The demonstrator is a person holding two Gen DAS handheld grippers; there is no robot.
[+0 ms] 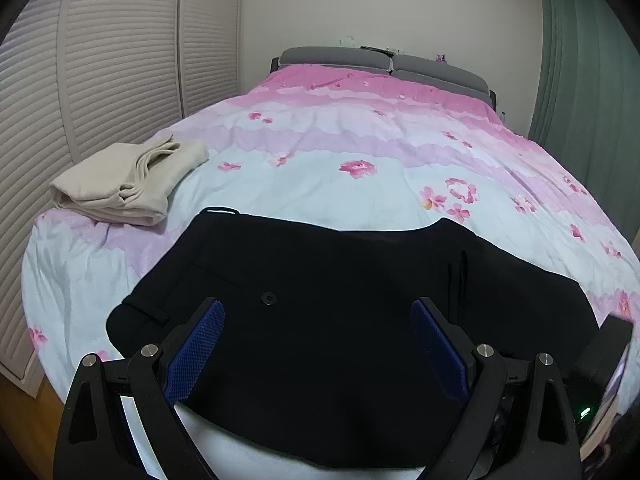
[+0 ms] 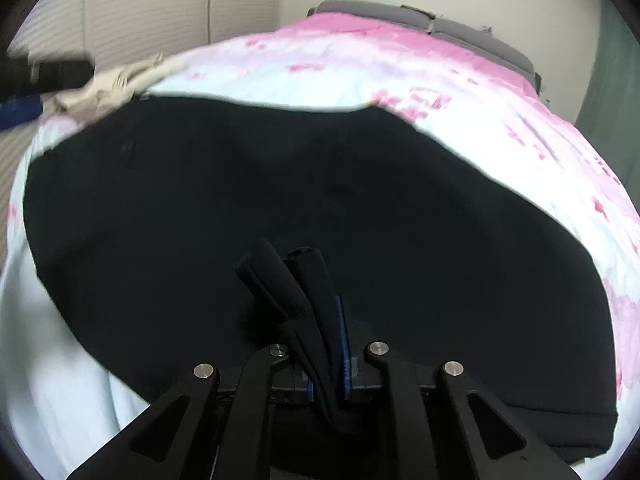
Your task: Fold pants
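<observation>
1. Black dress pants with a button back pocket lie across the near end of the bed, at 6 o'clock in both views. They read as one wide dark slab, so I judge at least one fold is in; layers can't be counted in the black.
2. Right gripper: fingers closed tight on a bunched strip of the black cloth, which sticks up between the blue pads. Looks like a hem or leg end being carried over the rest. Right view is motion-blurred.
3. Left gripper: fingers spread wide, nothing between them, hovering above the pants near the button and a belt loop.
4. Left to do, by my read: lay down the held end, square the edges, possibly one more fold. Not finished.
5. A folded beige garment sits at 10 o'clock, near the pants but apart; probably a done item.
6. Surface: soft quilt, pale blue and pink with pink flowers, lightly creased. Expect it to give under pressing.
7. Room: grey padded headboard at 12 o'clock, white louvred wardrobe doors at 9–11, green curtain at 2, cream wall behind.
</observation>
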